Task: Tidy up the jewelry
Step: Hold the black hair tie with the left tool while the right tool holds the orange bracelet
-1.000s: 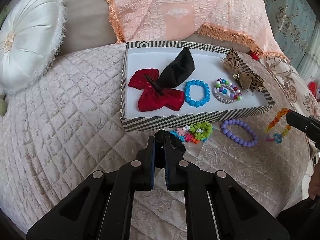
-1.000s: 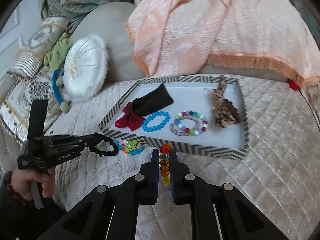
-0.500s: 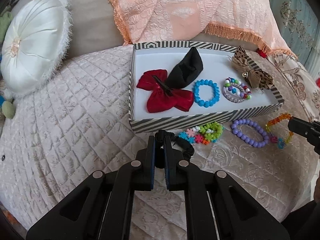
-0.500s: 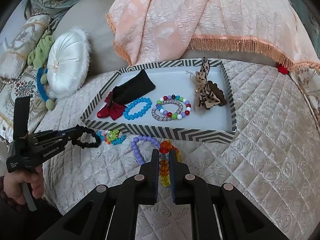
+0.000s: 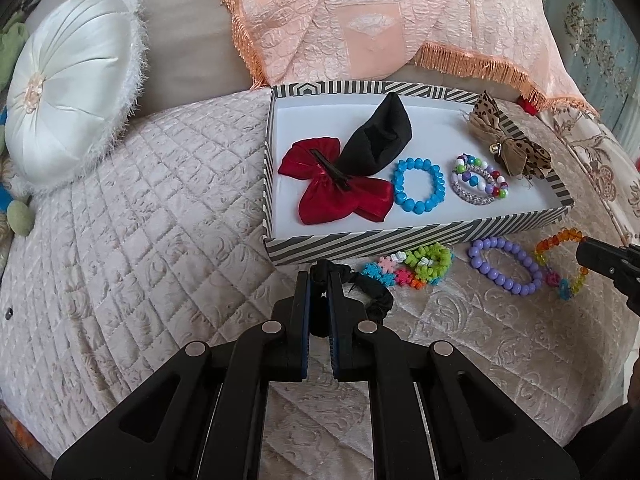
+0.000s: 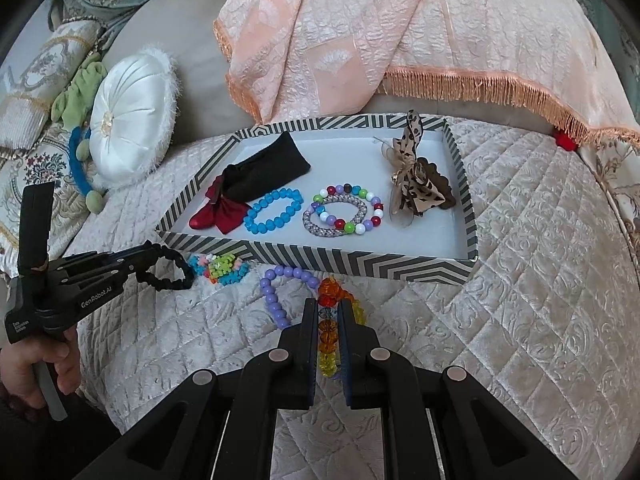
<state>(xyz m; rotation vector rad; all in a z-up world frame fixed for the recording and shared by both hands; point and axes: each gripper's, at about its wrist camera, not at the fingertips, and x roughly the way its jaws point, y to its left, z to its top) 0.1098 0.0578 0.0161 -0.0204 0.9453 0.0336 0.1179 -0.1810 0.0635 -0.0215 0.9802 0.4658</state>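
Striped tray (image 5: 400,240) sits on the quilted bed cover (image 5: 160,208); all places below are given from it.

Inside the tray: red bow clip (image 5: 334,192) at its left end, black fabric piece (image 5: 380,140) overlapping the bow, blue bead bracelet (image 5: 418,185) in the middle, multicolour bead bracelet (image 5: 480,178) next to it, leopard-print bow (image 5: 508,140) at the right end, leaning over the rim.

Just outside the tray's near wall, on the cover: neon plastic-link bracelet (image 5: 412,264), purple bead bracelet (image 5: 504,266).

Left gripper (image 5: 319,280): jaws narrow, pinching a black scrunchie (image 5: 368,292), just short of the near wall's left corner.

Right gripper (image 6: 325,308): jaws narrow, clamped on an orange-and-rainbow bead bracelet (image 6: 328,320), just short of the near wall, beside the purple one.

A hand (image 6: 36,364) grips the left tool's handle.
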